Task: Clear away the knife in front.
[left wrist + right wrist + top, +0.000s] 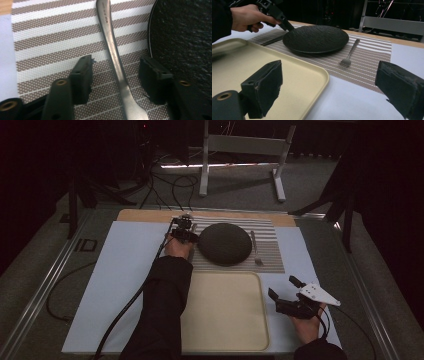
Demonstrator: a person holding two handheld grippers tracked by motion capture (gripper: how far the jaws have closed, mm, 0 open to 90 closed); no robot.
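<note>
The bench (125,270) carries a pale sheet, and on it, largest to smallest, lie a cream tray (225,340) at the near side, a striped mat (270,262) beyond it, a dark round plate (224,243) on the mat, a fork (256,249) just right of the plate and a knife (113,53) just left of it. The work in hand looks like clearing the place setting, and the knife is the piece being gone for. The left tongs (186,224) are down at the left edge of the plate, and in the left gripper view their two pads straddle the knife's handle, one on each side, with striped mat visible in both gaps; the jaws are partly closed but not yet pressing, so the knife lies loose on the mat, its handle between them and close beside the plate's rim. The right tongs (281,287) hover off the tray's right edge, spread wide and holding nothing, as the right gripper view (329,87) also shows. The tray is bare, and plate, fork and knife all sit where a laid place would have them, so by the look of it nothing has been moved across: the job is at its very start. What seems left is to finish the pinch on the knife, lift it, and then deal with the fork and plate.
</note>
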